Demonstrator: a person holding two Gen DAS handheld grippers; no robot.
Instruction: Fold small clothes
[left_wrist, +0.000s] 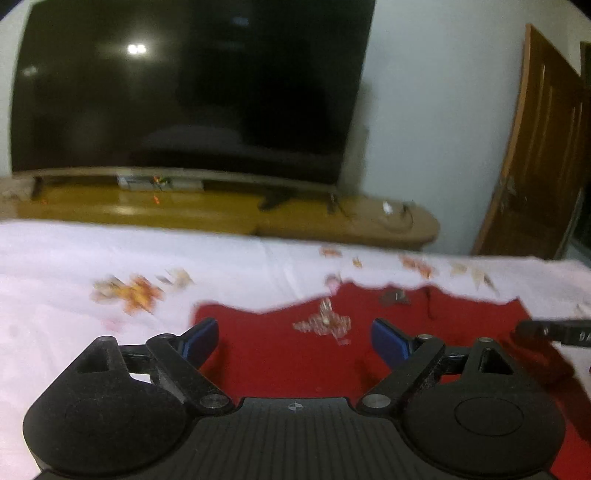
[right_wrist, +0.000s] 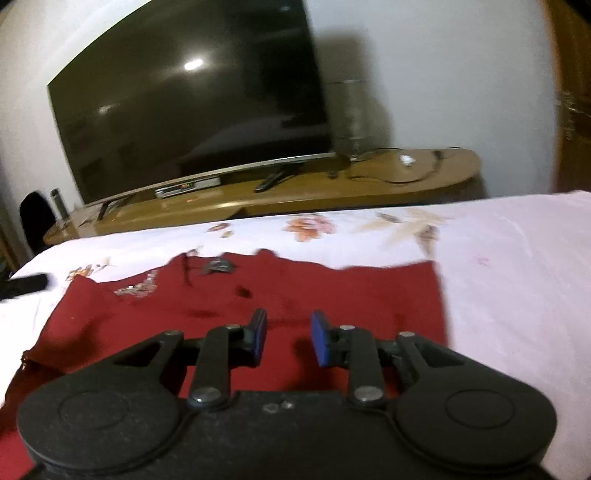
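A small red garment (left_wrist: 295, 354) lies spread flat on a white floral bedsheet (left_wrist: 74, 266). It has a silver sequin motif (left_wrist: 325, 323) near its far edge. My left gripper (left_wrist: 293, 338) is open wide and empty, just above the garment's left part. In the right wrist view the same garment (right_wrist: 332, 291) lies under my right gripper (right_wrist: 289, 339), which is partly open and empty over the garment's right half. The right gripper's black tip (left_wrist: 554, 332) shows at the right edge of the left wrist view.
Beyond the bed's far edge stands a low wooden TV stand (right_wrist: 406, 177) with a large dark television (right_wrist: 192, 122), a set-top box and cables. A wooden door (left_wrist: 543, 155) is at the right. White sheet (right_wrist: 517, 277) lies to the right of the garment.
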